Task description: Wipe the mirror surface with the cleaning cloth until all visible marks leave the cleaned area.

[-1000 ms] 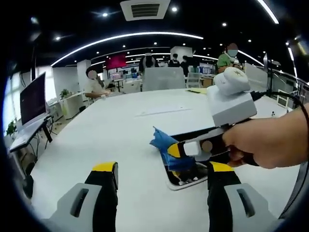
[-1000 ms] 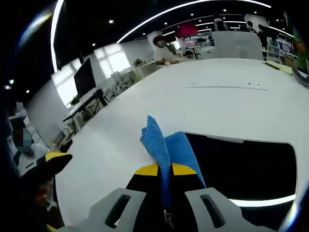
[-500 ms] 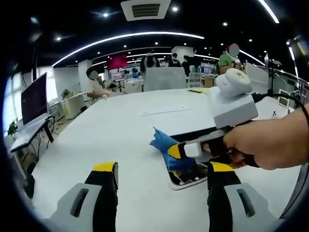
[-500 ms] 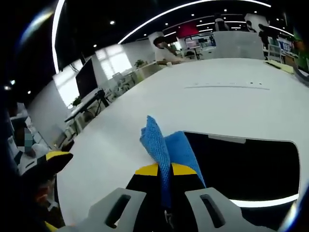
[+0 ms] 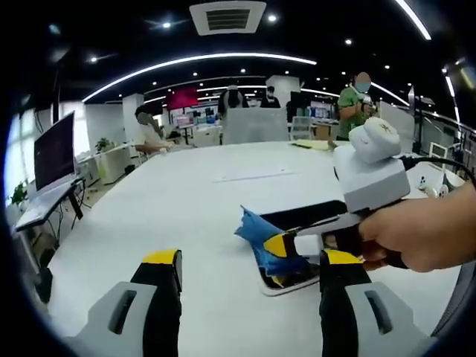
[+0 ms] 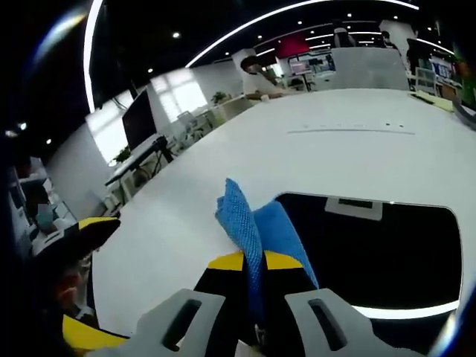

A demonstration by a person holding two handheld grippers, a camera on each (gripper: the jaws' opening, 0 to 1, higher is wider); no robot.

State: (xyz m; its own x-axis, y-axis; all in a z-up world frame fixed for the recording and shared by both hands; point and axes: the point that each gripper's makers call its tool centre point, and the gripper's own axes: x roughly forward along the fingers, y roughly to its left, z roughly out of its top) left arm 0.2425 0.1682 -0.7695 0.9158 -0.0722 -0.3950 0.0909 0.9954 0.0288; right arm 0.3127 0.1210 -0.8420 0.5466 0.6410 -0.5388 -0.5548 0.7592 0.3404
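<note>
The right gripper (image 6: 253,260), with its 2 yellow-tipped black jaws pressed together, is clamped on the crumpled blue microfibre cleaning cloth (image 6: 256,223). The cloth lies over the near left corner of the dark rectangular white-framed mirror (image 6: 379,253), which lies flat on the broad white bench (image 6: 223,163). In the left gripper view, a hand (image 5: 420,234) holds the right gripper (image 5: 279,244) over the cloth (image 5: 260,234) at the mirror's (image 5: 297,279) end. The left gripper (image 5: 249,260) hangs above the bench (image 5: 186,216) beside the mirror, its 2 jaws wide apart and gripping nothing.
</note>
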